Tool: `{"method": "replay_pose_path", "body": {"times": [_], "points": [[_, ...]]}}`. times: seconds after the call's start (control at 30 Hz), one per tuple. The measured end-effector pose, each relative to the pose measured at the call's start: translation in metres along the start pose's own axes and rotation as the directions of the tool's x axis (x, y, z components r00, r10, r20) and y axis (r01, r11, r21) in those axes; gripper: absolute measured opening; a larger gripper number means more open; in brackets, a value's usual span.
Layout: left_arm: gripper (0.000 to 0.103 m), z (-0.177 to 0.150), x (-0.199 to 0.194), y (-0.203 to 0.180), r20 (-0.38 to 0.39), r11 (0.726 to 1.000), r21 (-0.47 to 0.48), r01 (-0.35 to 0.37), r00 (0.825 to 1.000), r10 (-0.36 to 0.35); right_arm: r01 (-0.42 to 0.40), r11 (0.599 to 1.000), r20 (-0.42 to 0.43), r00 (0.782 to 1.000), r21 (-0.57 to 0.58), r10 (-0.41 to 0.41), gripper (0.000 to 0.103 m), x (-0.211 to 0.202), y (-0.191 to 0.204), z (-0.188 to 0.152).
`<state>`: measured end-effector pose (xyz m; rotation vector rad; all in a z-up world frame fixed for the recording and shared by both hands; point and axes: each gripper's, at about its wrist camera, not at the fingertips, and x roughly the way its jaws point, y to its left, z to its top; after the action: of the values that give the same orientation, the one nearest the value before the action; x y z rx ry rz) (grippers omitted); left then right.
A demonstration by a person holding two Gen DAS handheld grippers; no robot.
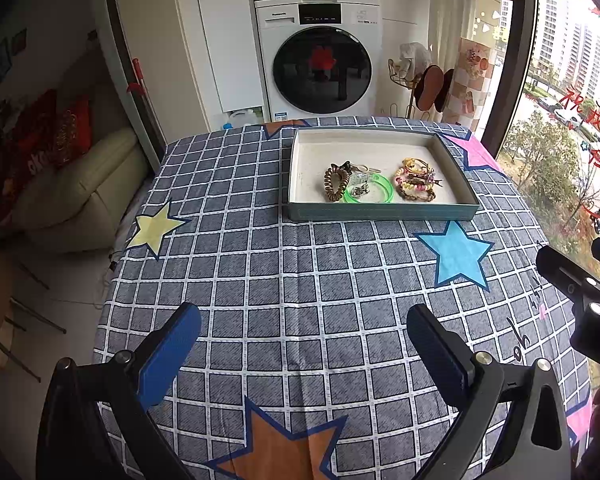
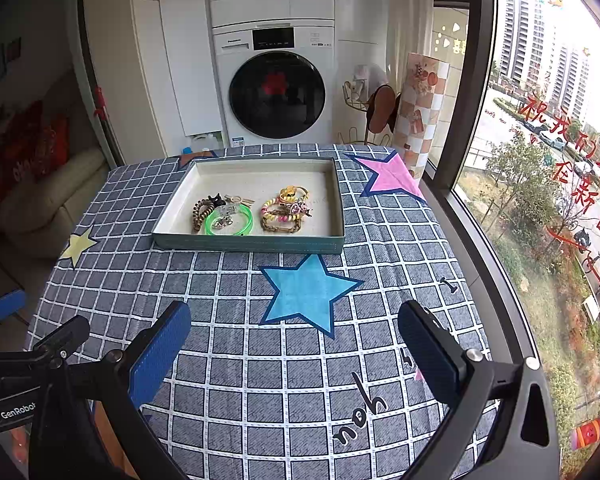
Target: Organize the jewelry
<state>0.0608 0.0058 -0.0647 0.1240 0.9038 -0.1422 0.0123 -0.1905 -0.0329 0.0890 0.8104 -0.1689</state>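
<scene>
Tray point(image 1: 380, 213): upper centre of left wrist view, on checked tabletop point(image 1: 284, 280). Contents, grouped toward its near wall: brown coil hair tie point(image 1: 334, 183), green bangle point(image 1: 374, 189) just beside it, beaded bracelets point(image 1: 414, 184) at right; small silvery pieces within the bangle, possibly earrings.
Left gripper point(image 1: 304, 344): lower frame, jaws apart, empty.
Right gripper point(image 2: 296, 344): lower frame, jaws apart, empty.

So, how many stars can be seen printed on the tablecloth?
5: yellow star left, blue star before the tray, pink star far right, orange stars near and far. Others may be hidden.
</scene>
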Motion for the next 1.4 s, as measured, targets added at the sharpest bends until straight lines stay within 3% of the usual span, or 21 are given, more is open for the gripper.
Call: {"method": "replay_pose_path", "body": {"times": [1.4], "points": [[0.103, -0.0030, 0.0027, 0.0014, -0.013, 1.000, 0.002, -0.002, 1.000, 0.002, 0.007, 1.000, -0.007, 1.000, 0.001, -0.007, 0.103, -0.0005, -0.0002, -0.0032]]}}
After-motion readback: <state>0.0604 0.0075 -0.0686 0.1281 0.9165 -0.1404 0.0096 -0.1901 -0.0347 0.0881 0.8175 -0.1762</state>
